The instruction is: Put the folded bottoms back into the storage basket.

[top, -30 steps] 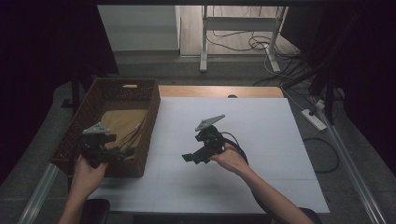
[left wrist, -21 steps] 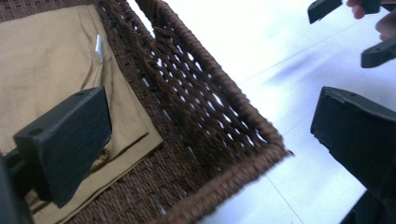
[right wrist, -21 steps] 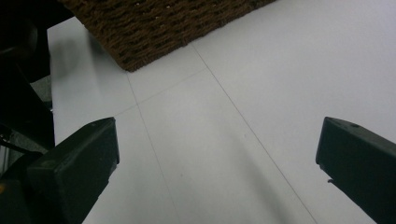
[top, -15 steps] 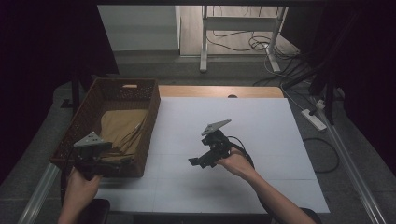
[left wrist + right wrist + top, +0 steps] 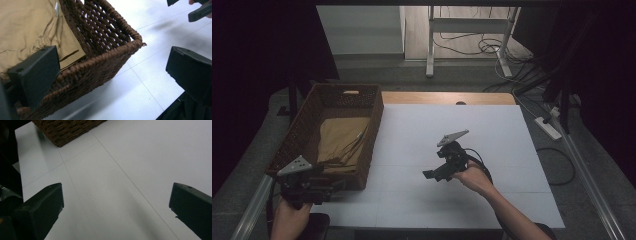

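basket (image 5: pixel 307 125) | tan cloth (image 5: pixel 339 140) inside, white tag (image 5: pixel 57 8) unreadable

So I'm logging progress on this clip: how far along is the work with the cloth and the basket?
Done: the tan cloth lies folded inside the wicker basket. In hand: nothing. The left gripper is open at the basket's near corner, and the right gripper is open above the bare white table. Left: judging by this, little remains beyond perhaps drawing the grippers away.
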The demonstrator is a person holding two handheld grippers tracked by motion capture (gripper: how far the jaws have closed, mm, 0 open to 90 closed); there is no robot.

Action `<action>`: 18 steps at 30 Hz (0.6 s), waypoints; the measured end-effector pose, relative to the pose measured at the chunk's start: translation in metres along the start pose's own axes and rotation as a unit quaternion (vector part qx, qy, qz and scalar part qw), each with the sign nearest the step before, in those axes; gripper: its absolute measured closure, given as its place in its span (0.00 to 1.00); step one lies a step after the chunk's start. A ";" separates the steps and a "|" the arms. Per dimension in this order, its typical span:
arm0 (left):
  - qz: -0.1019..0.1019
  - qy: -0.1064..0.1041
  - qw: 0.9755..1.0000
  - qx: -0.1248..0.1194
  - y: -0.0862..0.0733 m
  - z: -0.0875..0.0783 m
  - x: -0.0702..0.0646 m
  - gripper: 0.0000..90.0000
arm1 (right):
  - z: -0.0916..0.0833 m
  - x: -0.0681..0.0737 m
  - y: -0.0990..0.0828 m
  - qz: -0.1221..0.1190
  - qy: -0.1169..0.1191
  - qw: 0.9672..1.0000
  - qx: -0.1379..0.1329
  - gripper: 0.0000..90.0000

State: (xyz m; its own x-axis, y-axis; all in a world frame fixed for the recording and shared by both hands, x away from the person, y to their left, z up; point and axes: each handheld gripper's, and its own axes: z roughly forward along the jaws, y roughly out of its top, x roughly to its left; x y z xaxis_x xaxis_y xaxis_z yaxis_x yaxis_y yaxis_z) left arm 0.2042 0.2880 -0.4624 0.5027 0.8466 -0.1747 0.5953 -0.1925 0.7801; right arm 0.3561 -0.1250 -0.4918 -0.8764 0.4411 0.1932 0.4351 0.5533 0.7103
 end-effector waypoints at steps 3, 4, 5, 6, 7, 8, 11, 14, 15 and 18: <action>0.003 0.004 1.000 -0.007 -0.003 -0.004 -0.002 0.00 | -0.003 -0.001 -0.002 0.003 -0.004 1.000 -0.001 0.00; 0.003 0.006 1.000 -0.008 -0.004 -0.004 -0.002 0.00 | -0.004 -0.002 -0.003 0.004 -0.005 1.000 -0.002 0.00; 0.004 0.005 1.000 -0.009 -0.005 -0.005 -0.003 0.00 | -0.004 -0.002 -0.004 0.006 -0.006 1.000 -0.002 0.00; 0.002 0.002 1.000 -0.006 -0.006 -0.006 -0.004 0.01 | -0.005 -0.002 -0.005 0.005 -0.008 1.000 -0.003 0.00; 0.001 0.001 1.000 -0.005 -0.007 -0.007 -0.004 0.00 | -0.006 -0.002 -0.005 0.007 -0.009 1.000 -0.003 0.00; 0.000 0.002 1.000 -0.003 -0.010 -0.007 -0.004 0.00 | -0.007 -0.003 -0.006 0.007 -0.011 1.000 -0.004 0.00; -0.005 0.001 1.000 0.005 -0.018 -0.005 -0.003 0.01 | -0.010 -0.005 -0.009 0.010 -0.016 1.000 -0.006 0.00; -0.005 -0.007 1.000 0.000 -0.026 -0.003 -0.002 0.00 | -0.013 -0.006 -0.012 0.012 -0.023 1.000 -0.009 0.00; -0.004 -0.011 1.000 0.001 -0.028 -0.003 -0.002 0.01 | -0.015 -0.006 -0.013 0.012 -0.025 1.000 -0.010 0.00; 0.007 -0.013 1.000 0.000 -0.035 0.001 -0.001 0.01 | -0.020 -0.006 -0.015 0.016 -0.031 0.999 -0.018 0.00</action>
State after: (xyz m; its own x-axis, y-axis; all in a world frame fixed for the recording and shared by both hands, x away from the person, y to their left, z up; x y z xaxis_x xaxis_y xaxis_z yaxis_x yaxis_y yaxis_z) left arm 0.1829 0.2934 -0.4900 0.5271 0.8304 -0.1806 0.5881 -0.2030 0.7829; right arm 0.3508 -0.1505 -0.4904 -0.8472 0.5016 0.1754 0.4543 0.5126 0.7286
